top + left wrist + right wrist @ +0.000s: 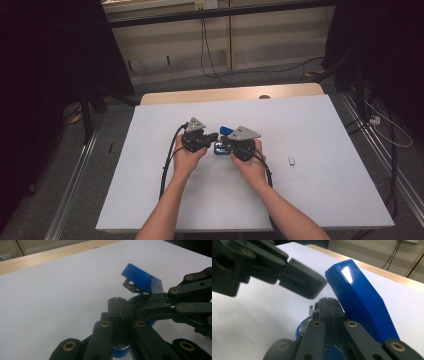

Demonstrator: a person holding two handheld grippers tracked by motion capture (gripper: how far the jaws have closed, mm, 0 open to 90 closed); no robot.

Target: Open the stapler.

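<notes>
A blue stapler point(224, 131) sits mid-table with its top arm swung up. That lifted arm point(142, 278) shows its metal underside in the left gripper view and rises to the right of my jaws in the right gripper view point(359, 295). My left gripper point(212, 136) point(117, 302) is shut, its tips together just above the stapler's blue base point(120, 351). My right gripper point(226, 143) point(327, 302) is shut too, over the base point(300, 330), beside a small metal part point(312, 310). The two grippers meet tip to tip over the stapler. I cannot tell whether either touches it.
A white sheet covers the table point(320, 130), with a wooden edge point(230, 93) along the far side. A small white object point(292, 161) lies to the right of my right hand. Cables point(385, 130) run on the floor at the right.
</notes>
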